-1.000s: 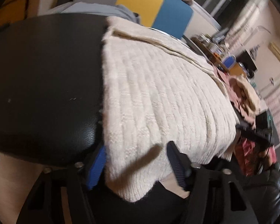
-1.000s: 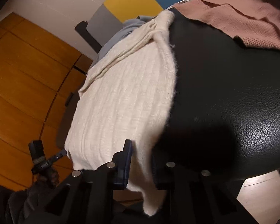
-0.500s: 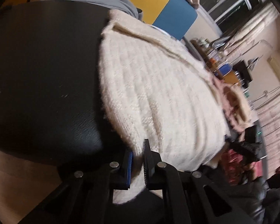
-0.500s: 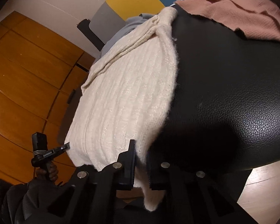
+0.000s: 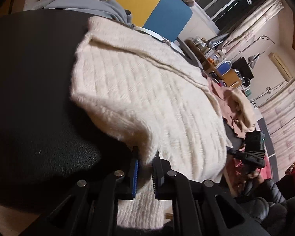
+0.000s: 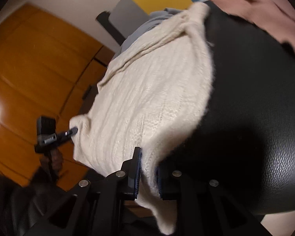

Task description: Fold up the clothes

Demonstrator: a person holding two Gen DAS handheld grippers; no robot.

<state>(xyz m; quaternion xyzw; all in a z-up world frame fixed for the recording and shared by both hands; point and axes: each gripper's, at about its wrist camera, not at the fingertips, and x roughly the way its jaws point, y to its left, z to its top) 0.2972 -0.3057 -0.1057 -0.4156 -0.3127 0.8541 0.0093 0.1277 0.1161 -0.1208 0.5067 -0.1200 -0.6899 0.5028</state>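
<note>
Cream ribbed knit sweater (image 5: 151,98) lies flat on black leather surface (image 5: 35,102). Left claw (image 5: 145,169) and right claw (image 6: 148,169) each pinch its near hem, probably to fold it away.

The right gripper (image 6: 148,169) pinches the near hem of a cream knitted sweater (image 6: 151,98) lying on a black leather surface (image 6: 255,98). The left gripper (image 6: 71,132) grips the sweater's other corner. A pink garment (image 6: 265,9) lies on the far side, beyond the leather.
</note>
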